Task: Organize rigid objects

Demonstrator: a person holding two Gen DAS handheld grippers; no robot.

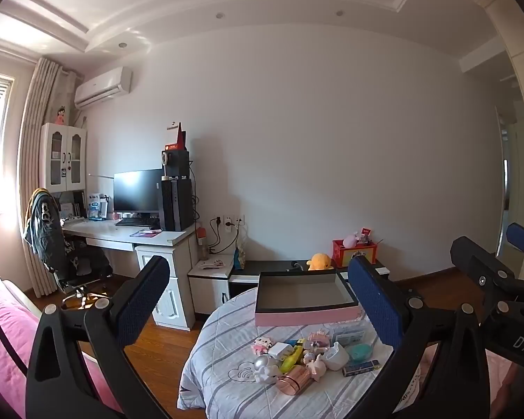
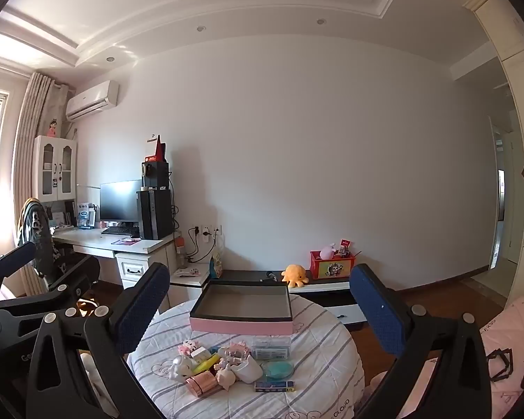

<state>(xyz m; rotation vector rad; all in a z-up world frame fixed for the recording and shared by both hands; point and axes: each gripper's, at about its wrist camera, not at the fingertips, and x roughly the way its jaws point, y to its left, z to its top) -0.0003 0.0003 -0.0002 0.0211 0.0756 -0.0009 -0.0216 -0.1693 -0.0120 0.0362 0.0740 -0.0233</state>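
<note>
Left wrist view shows the left gripper (image 1: 258, 300) spread wide and holding nothing, high above a round striped-cloth table (image 1: 227, 356). At twelve o'clock on the table sits the open pink box (image 1: 305, 298), long axis running nine to three, mouth up. A pile of small trinkets (image 1: 304, 356) lies near six o'clock, apart from the box. Right gripper (image 2: 258, 300) likewise gapes empty above the same pile (image 2: 227, 366).

We saw bare striped worktop (image 2: 318, 345) between the open box (image 2: 242, 309) and the trinket pile (image 2: 227, 366); the box's walls blocked sideways entry.
</note>
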